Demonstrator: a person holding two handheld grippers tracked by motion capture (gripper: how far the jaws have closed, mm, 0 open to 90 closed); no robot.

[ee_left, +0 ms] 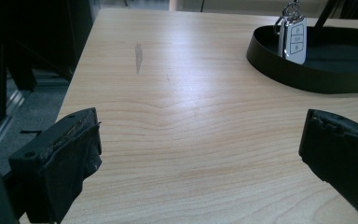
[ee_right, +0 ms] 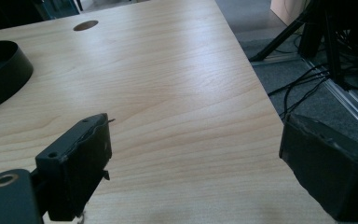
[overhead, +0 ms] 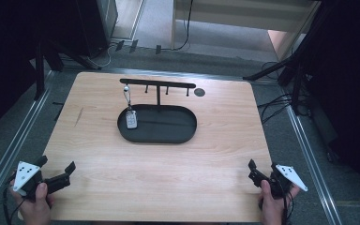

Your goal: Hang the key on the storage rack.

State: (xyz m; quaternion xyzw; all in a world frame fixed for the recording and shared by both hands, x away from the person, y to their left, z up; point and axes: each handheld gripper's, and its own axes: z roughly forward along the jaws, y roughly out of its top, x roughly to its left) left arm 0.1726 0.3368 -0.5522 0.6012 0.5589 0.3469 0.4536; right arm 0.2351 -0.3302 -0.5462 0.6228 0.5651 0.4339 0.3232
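Observation:
A black oval tray (overhead: 187, 133) lies at the table's middle, and a T-shaped black rack (overhead: 158, 85) with several hooks rises from its back. A white key fob (overhead: 131, 120) hangs by its ring from the rack's leftmost hook, down over the tray's left end. My left gripper (overhead: 56, 165) is held at the table's near left corner, open and with nothing in it. My right gripper (overhead: 262, 168) is at the near right corner, also open with nothing in it. The left gripper view has the key fob (ee_left: 296, 39) and the tray (ee_left: 303, 79) far ahead to the right of the left gripper (ee_left: 200, 140).
The light wooden table (overhead: 215, 159) has a round dark hole (overhead: 199, 92) at the back right of the rack. Dark stands and cables (overhead: 281, 101) crowd the floor on both sides. In the right gripper view the tray's rim (ee_right: 4, 74) is at far left.

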